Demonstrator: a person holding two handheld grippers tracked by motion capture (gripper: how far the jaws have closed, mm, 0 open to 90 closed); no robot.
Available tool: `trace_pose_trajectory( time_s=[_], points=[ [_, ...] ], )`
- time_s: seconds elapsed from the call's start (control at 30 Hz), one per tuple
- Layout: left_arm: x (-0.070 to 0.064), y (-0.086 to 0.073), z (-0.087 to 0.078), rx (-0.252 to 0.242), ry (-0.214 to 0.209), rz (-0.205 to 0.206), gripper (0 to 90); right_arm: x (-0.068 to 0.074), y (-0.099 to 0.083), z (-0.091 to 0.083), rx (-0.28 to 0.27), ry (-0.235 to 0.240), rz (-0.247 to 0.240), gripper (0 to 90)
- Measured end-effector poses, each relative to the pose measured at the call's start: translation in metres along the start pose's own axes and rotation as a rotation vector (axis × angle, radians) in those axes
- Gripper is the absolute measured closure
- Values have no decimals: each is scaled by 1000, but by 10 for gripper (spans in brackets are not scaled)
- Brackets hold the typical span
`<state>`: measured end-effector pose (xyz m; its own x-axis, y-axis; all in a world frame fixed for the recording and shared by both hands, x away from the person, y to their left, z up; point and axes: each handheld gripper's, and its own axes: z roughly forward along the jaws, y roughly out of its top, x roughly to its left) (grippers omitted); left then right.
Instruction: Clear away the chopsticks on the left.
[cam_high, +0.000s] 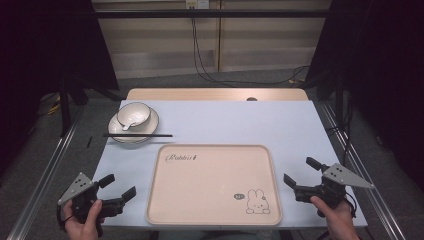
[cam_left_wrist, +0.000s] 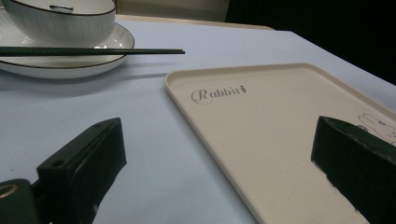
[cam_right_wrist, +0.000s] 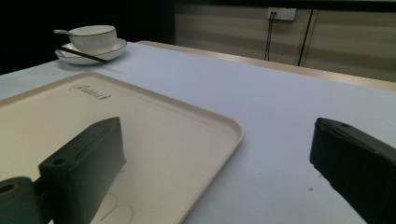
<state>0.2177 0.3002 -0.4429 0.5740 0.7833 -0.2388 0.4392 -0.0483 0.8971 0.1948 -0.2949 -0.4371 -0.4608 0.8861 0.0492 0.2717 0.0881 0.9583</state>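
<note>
Both claws, left (cam_high: 119, 186) and right (cam_high: 298, 172), spread wide flanking the stiff, light, slippery beige plastic tray (cam_high: 212, 185), best gripped by its raised rim.

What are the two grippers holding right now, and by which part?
Nothing. The left gripper and right gripper both stand open with empty jaws, either side of the tray.

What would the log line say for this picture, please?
left tongs: open, holding nothing | right tongs: open, holding nothing | tray: bare, between them | chopsticks: across plate | bowl: on plate
</note>
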Motion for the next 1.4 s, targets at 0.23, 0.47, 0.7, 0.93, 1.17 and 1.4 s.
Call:
trace_pose_trajectory(
  time_s=[0.23,0.47,0.7,0.93,1.17,1.4],
  points=[
    [-2,2,-3,3,-19,33,35,-1,-1,1,9,-5,0,16],
    [-4,15,0,-12,-81,88,43,0,-1,1,14,-9,-4,16],
    [-5,20,5,32,-60,217,84,0,-1,1,15,-7,-6,16],
    [15,32,10,64,-99,163,56,-1,-1,1,11,0,-13,19],
    [36,46,13,66,-95,147,57,0,-1,1,14,2,-12,19],
    [58,61,20,110,-99,149,72,0,-1,1,9,8,-13,20]
  ],
)
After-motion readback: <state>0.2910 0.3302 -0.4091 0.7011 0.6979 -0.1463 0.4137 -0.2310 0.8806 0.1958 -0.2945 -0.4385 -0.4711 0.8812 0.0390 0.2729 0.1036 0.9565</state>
